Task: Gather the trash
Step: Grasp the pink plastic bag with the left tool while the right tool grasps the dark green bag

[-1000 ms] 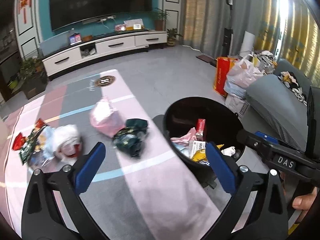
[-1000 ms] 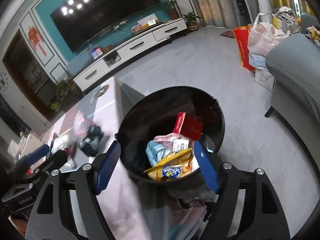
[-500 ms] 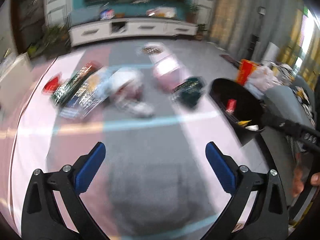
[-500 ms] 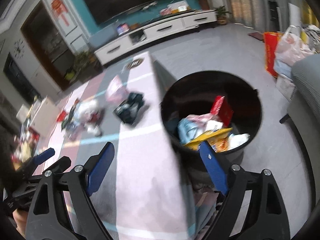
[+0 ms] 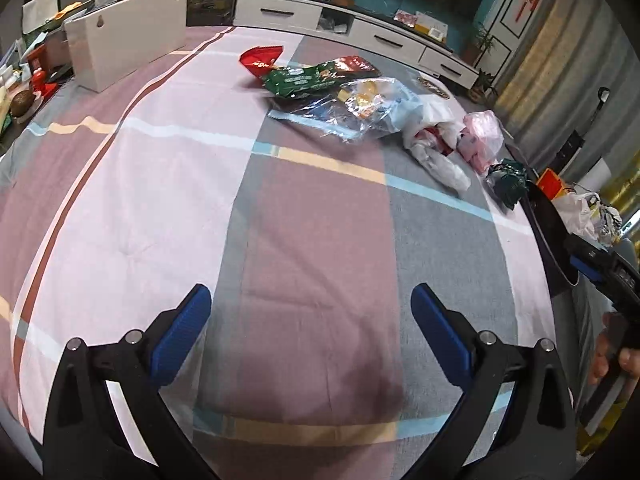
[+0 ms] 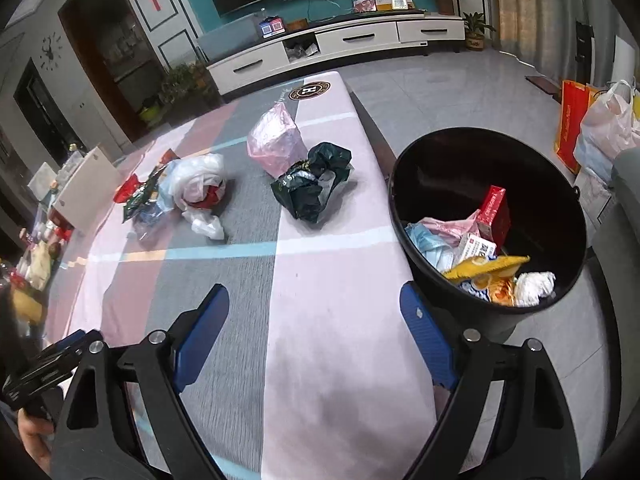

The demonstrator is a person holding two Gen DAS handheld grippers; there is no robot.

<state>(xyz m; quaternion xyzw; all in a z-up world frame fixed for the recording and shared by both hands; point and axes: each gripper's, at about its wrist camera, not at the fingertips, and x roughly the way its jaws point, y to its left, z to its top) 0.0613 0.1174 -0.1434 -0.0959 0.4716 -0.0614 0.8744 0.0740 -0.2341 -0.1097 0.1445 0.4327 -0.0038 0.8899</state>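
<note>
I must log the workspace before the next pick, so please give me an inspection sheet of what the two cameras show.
Surface: striped cloth covers the table; bare near both grippers.
Job's things: dark green bag, pink bag, white bag and snack wrappers lie on the cloth; black bin beside the table, partly filled.
Clutter: white box at the far edge.
Grippers: left gripper and right gripper open, empty.
Cables: wires under the TV.
Surroundings: TV cabinet, shopping bags on the floor.

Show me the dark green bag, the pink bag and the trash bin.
dark green bag (image 6: 314, 184), right wrist view, crumpled middle
pink bag (image 6: 274, 142), right wrist view, front face
trash bin (image 6: 400, 160), right wrist view, left rim
</note>
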